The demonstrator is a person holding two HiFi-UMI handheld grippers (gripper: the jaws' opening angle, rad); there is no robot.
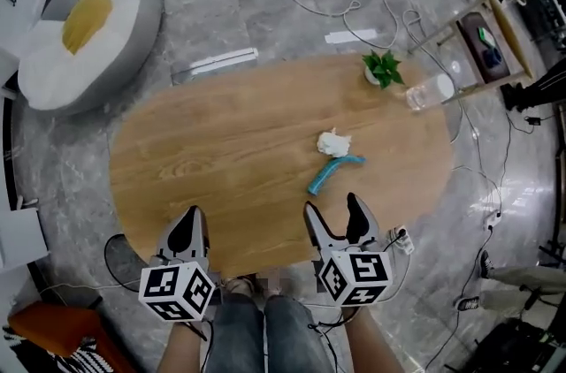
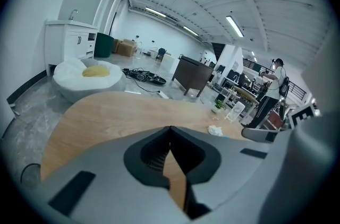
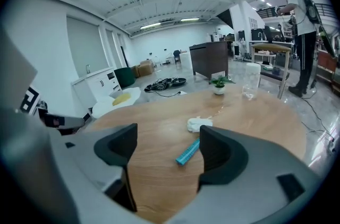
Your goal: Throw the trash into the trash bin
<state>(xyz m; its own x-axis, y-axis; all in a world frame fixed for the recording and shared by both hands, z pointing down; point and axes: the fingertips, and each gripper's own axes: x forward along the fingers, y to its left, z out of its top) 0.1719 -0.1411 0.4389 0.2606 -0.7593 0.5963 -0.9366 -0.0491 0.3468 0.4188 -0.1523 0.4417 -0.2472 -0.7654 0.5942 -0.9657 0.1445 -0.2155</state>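
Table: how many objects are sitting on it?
4. A crumpled white tissue lies right of centre, a blue strip just nearer the person, and a small potted plant and a clear container stand at the far right edge. None seems hidden.

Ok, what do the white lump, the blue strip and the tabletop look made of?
White lump: likely tissue paper, matte, with crumpled folds.
Blue strip: possibly a plastic wrapper, smooth and slightly curled; hard to tell.
Tabletop: wood or wood-look, with visible grain.
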